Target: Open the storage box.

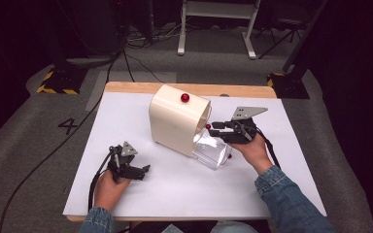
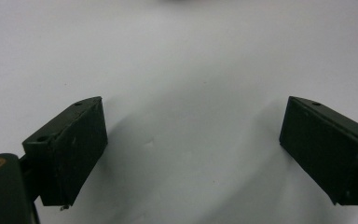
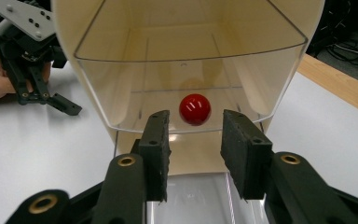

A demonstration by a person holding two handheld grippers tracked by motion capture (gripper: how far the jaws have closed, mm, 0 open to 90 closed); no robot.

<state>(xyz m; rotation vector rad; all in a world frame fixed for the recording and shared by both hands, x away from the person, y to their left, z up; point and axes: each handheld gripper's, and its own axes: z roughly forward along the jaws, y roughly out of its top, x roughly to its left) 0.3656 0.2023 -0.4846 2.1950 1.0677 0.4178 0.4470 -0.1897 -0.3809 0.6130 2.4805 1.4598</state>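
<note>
**Status: right gripper at the bin knob, left gripper idle on the table**

The cream container (image 1: pixel 178 124) stands near the centre of the white table (image 1: pixel 184 194). A clear drawer (image 1: pixel 212 151) projects from its lower front, toward 4 o'clock in the high view. A red ball (image 1: pixel 185 97) sits on top of the container.

The right gripper (image 1: pixel 212 127) is at the 3 o'clock side of the container, held in the right hand (image 1: pixel 252 148), jaws pointing toward the container's open front. In the right gripper view its jaws (image 3: pixel 193 140) stand narrowly apart, one on each side of a red knob (image 3: pixel 195 109) on the clear flap (image 3: pixel 191 60). The pads do not appear to touch the knob (a small gap shows on both sides).

The left gripper (image 1: pixel 144 170) lies at 8 o'clock from the container, well apart from it, held in the left hand (image 1: pixel 109 187). In the left gripper view its jaws (image 2: pixel 193 149) are spread wide over bare table, holding nothing.
</note>
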